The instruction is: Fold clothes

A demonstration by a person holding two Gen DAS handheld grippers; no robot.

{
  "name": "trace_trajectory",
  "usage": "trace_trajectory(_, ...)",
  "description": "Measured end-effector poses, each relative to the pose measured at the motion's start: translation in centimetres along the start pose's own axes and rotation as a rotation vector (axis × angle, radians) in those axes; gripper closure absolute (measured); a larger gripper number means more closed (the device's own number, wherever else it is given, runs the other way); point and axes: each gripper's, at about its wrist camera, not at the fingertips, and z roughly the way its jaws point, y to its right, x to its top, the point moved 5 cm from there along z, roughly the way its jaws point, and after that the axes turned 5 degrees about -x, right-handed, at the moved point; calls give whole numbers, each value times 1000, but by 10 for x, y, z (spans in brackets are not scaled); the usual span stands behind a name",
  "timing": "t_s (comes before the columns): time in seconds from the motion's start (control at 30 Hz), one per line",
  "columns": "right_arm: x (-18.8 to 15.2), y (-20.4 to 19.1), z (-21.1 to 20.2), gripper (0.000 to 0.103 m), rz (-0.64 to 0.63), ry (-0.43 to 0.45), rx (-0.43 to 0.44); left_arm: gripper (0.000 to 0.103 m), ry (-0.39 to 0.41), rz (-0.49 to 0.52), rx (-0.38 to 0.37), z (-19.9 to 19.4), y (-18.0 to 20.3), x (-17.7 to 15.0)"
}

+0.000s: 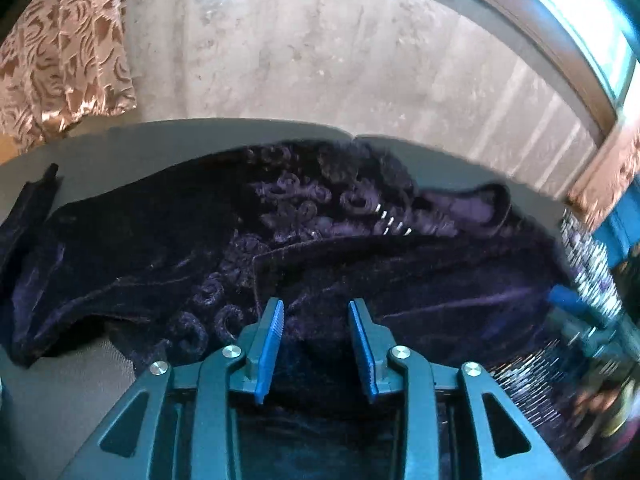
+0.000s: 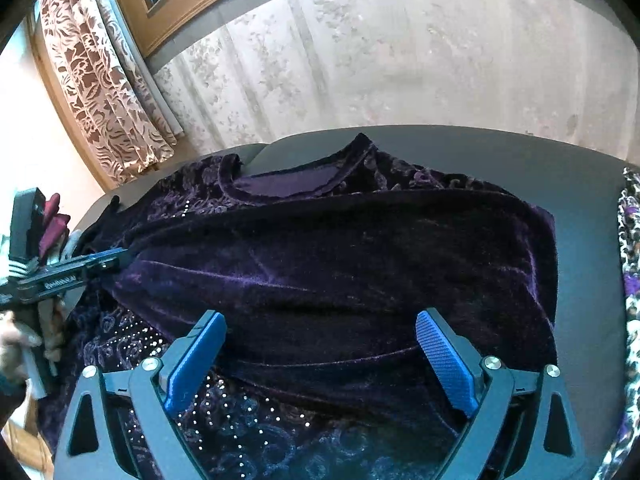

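A dark purple velvet garment with raised swirl patterns and small silver studs (image 2: 328, 264) is lying spread across a grey tabletop (image 2: 576, 184), partly folded over itself. The right gripper (image 2: 320, 336) is hovering just above the garment's smooth folded panel, its 2 blue pads spread wide and grasping nothing. The left gripper (image 1: 316, 320) is sitting low over the cloth, jaws parted with velvet between them, not clenched. A leopard-print cloth (image 2: 630, 280) is lying along the table's right edge.
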Motion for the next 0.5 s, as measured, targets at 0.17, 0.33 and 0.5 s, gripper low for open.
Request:
trace_trajectory(0.17, -1, 0, -3, 0, 27, 4, 22, 63, 4, 34, -243, 8, 61, 44)
trace_trajectory(0.33, -1, 0, -4, 0, 42, 13, 39, 51, -107, 54, -410, 58, 119, 78)
trace_trajectory(0.5, -2, 2, -5, 0, 61, 29, 65, 51, -237, 1, -450, 117, 143, 91)
